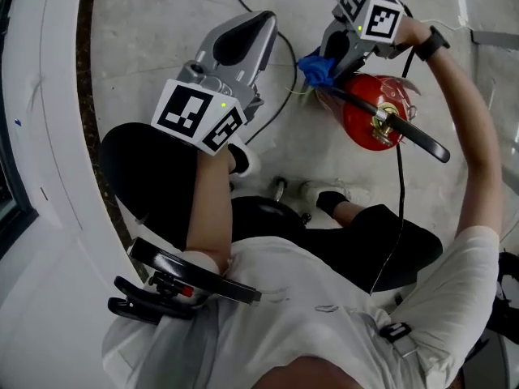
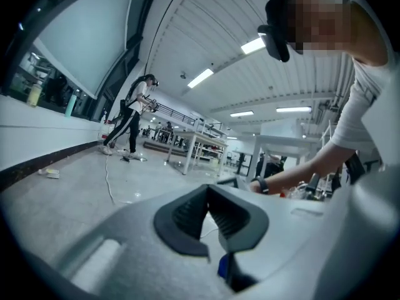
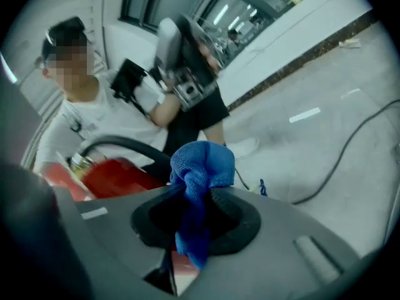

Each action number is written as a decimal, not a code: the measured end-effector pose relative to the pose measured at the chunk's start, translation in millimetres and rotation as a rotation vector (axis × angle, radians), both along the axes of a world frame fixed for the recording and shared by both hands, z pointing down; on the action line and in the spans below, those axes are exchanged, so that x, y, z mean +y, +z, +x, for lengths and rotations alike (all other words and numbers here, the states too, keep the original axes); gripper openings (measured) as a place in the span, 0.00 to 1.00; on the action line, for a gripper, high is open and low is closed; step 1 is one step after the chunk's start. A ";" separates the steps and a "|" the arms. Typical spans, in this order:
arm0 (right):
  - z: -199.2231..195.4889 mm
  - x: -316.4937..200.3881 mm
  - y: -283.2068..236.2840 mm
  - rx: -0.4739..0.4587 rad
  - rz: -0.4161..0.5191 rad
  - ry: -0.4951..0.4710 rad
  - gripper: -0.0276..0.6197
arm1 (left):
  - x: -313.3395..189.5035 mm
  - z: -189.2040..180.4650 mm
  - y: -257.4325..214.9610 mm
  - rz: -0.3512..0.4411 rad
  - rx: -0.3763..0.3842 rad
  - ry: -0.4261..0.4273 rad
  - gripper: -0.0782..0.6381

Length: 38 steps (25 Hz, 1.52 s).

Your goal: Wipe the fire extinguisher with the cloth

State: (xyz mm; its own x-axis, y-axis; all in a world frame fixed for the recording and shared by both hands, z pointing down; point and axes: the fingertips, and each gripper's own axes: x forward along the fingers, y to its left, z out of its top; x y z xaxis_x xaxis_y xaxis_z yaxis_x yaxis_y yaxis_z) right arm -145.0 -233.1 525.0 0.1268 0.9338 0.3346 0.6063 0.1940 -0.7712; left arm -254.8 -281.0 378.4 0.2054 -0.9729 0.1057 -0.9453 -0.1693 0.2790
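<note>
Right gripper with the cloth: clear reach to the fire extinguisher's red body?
Probably yes. The right gripper is shut on the cloth right beside the fire extinguisher, with nothing between them; the black hose across its top might block part of it.

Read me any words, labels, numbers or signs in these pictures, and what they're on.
None can be read.
No label shows on the fire extinguisher from these angles.
The cubes on the left gripper and right gripper carry only black-and-white square markers, no letters.
</note>
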 end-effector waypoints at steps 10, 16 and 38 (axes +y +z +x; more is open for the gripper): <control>-4.7 1.8 232.5 0.095 0.073 0.215 0.18 | 4.0 11.2 57.6 -0.104 0.030 -0.032 0.11; -0.2 -11.2 299.4 0.083 0.312 0.231 0.16 | 22.6 24.0 64.1 -0.127 0.024 -0.053 0.11; 270.4 82.3 -91.2 -0.630 0.720 2.262 0.19 | 219.5 184.4 -76.3 0.191 -0.135 0.067 0.11</control>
State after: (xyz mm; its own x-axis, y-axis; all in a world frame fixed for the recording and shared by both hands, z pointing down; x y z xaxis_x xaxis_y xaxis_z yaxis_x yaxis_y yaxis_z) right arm 125.5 -150.8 433.7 -0.6420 -0.7591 0.1080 -0.7600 0.6114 -0.2204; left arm -70.4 -61.5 302.0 0.2671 -0.9625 -0.0477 -0.9566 -0.2708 0.1074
